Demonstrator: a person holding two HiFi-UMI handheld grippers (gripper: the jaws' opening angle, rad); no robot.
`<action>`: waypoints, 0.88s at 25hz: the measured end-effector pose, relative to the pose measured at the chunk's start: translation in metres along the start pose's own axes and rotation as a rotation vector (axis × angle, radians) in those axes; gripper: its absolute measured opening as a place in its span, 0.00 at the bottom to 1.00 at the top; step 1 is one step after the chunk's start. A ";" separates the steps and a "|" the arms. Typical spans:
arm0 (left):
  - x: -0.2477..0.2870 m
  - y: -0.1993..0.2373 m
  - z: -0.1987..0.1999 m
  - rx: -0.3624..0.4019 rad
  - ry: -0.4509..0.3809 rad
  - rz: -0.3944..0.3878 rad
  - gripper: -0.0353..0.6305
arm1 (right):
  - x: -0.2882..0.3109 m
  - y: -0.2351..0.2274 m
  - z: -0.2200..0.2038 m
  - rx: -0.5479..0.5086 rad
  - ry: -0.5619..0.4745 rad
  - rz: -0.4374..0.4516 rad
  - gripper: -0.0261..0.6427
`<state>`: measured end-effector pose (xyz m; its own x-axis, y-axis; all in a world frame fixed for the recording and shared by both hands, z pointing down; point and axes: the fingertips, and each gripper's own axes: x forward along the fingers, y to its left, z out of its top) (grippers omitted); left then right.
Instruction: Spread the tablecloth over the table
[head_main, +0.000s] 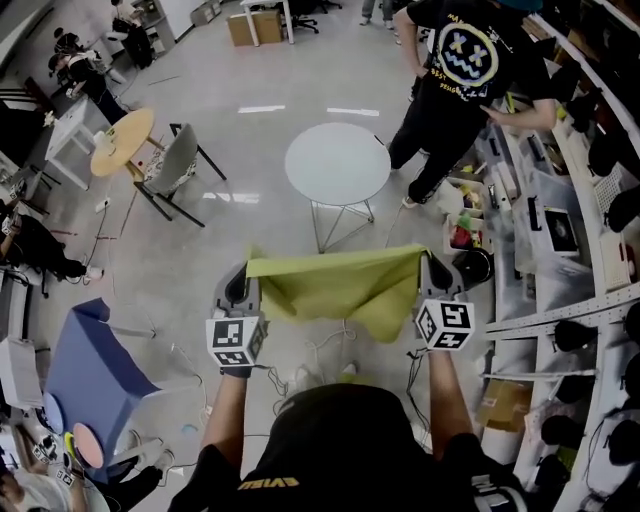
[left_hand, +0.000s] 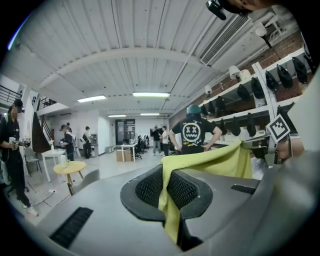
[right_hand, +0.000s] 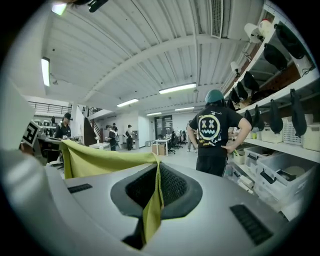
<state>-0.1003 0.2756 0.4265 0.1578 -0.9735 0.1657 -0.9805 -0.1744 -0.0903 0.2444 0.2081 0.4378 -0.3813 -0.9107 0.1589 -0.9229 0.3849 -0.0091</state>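
Head view: yellow-green tablecloth stretched in air between two grippers, top edge taut, middle sagging. Left gripper clenched on left end of cloth's top edge, right gripper clenched on right end. Cloth hangs short of near edge of round white table, not touching. Both gripper views: fabric pinched between closed jaws. Person in black shirt stands past table's right edge.

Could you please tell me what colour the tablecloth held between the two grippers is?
The tablecloth is plain yellow-green, without pattern; the head view shows it best.
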 end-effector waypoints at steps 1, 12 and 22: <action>0.001 -0.003 -0.001 -0.004 0.005 0.009 0.09 | 0.001 -0.003 -0.001 0.002 0.003 0.009 0.05; 0.028 -0.030 0.012 -0.016 0.003 0.023 0.09 | 0.018 -0.041 -0.011 0.023 0.033 0.022 0.05; 0.087 -0.008 0.011 -0.037 -0.011 -0.003 0.09 | 0.062 -0.053 0.000 -0.002 0.026 -0.001 0.05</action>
<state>-0.0769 0.1907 0.4306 0.1618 -0.9746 0.1548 -0.9837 -0.1718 -0.0532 0.2694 0.1311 0.4482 -0.3785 -0.9070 0.1845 -0.9233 0.3839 -0.0070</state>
